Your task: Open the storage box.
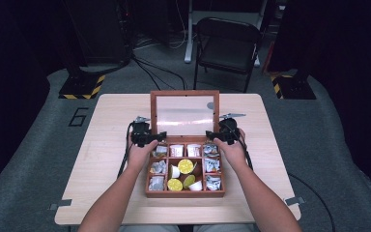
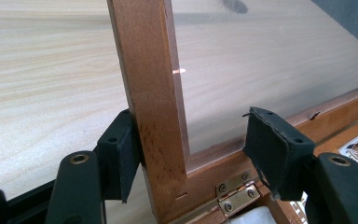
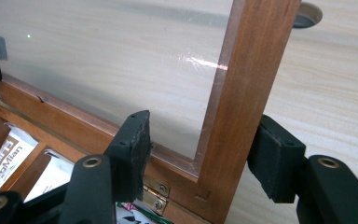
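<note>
the lid (image 1: 185,114) of the wooden box (image 1: 185,193) stands raised at the far edge of the box, its clear pane framed in brown wood, near the middle of the surface (image 1: 106,145). my left tongs (image 2: 191,154) straddle the lid's left upright: the outer pad touches the wood, the inner pad stands off in front of the pane, so they are spread around the frame rather than pinching it. my right tongs (image 3: 205,158) do the same on the right upright, with the outer pad at or just off the wood and the inner pad just clear of the pane near the corner. both sit low, just above the brass hinges (image 2: 235,191). to do this step well i judge both sides should move together, so the frame doesn't twist on its hinges, and the pads should bear on wood, never on the pane. a grip higher up the uprights would likely give more control. below lie the compartments with white sachets (image 1: 176,150), crinkled silver packets (image 1: 212,164) and yellow-lidded cups (image 1: 186,166); i should keep my wrists clear of them.
</note>
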Tool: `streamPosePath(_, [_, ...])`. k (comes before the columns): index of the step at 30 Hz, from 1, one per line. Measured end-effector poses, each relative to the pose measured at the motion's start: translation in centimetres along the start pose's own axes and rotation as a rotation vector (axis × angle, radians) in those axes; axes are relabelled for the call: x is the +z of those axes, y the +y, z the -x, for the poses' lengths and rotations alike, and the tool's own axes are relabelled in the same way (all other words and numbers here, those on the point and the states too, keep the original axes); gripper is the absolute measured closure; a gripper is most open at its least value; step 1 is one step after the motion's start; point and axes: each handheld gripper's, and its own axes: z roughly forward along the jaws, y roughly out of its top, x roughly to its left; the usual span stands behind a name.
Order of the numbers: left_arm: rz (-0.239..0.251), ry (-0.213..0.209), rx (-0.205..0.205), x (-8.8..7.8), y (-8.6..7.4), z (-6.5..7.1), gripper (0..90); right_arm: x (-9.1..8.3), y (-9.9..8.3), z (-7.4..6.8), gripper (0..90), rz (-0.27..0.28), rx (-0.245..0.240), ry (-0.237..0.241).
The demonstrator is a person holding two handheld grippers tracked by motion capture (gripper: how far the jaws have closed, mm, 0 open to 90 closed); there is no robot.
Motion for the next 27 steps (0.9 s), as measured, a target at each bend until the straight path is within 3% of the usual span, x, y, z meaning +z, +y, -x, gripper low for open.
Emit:
streamPosePath(6, [-0.014,-0.016,-0.025,0.2,0.1,-0.3,37.4,0.2,0.6,0.4,42.9,-0.038,0.008,0.015])
streamPosePath(16, [-0.020,-0.040,-0.057,0.4,0.0,-0.7,37.5,0.5,0.5,0.8,42.2,-0.039,0.018,0.033])
streamPosePath(27, [-0.029,-0.059,-0.100,0.9,-0.2,-1.1,34.9,1.0,0.3,1.2,39.8,-0.049,0.070,0.049])
